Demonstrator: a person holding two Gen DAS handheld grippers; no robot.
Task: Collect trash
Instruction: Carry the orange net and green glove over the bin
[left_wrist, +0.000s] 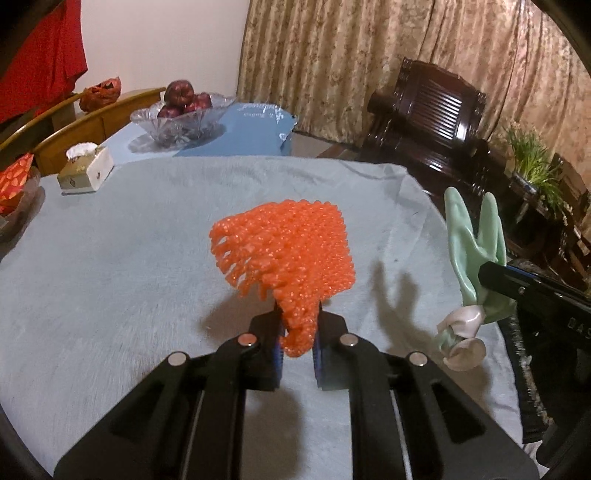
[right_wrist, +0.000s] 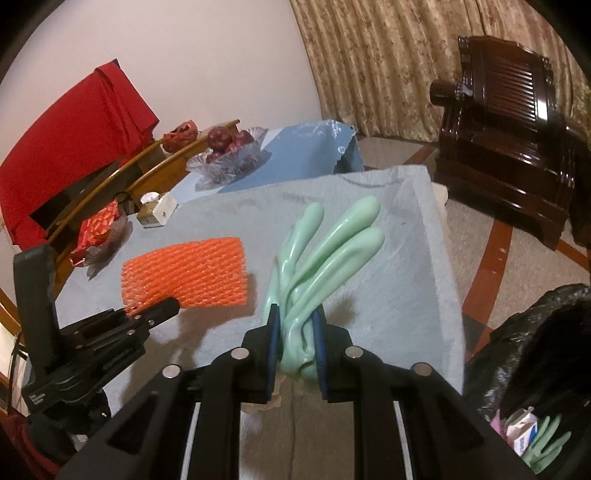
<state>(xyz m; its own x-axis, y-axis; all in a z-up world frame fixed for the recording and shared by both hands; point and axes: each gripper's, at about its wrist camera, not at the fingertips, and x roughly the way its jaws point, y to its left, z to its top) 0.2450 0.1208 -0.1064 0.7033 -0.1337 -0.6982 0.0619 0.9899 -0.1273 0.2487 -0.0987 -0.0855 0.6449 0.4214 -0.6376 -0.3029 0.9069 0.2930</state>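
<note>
My left gripper (left_wrist: 298, 334) is shut on an orange foam fruit net (left_wrist: 284, 247) and holds it above the grey-blue table cloth (left_wrist: 110, 277). The net also shows in the right wrist view (right_wrist: 188, 273), with the left gripper (right_wrist: 162, 308) below it. My right gripper (right_wrist: 295, 332) is shut on a pale green rubber glove (right_wrist: 328, 254), fingers pointing up, held above the cloth near the table's right edge. The glove also shows in the left wrist view (left_wrist: 472, 251). A bin lined with a black bag (right_wrist: 524, 350) stands low right and holds a small carton (right_wrist: 522, 430) and another green glove.
A tissue box (left_wrist: 86, 170), a glass bowl of dark red fruit (left_wrist: 181, 114) and a dish with red-orange wrappers (right_wrist: 98, 230) stand at the table's far left. Wooden chair backs (left_wrist: 99, 118) lie behind. A dark wooden armchair (right_wrist: 509, 136) stands right.
</note>
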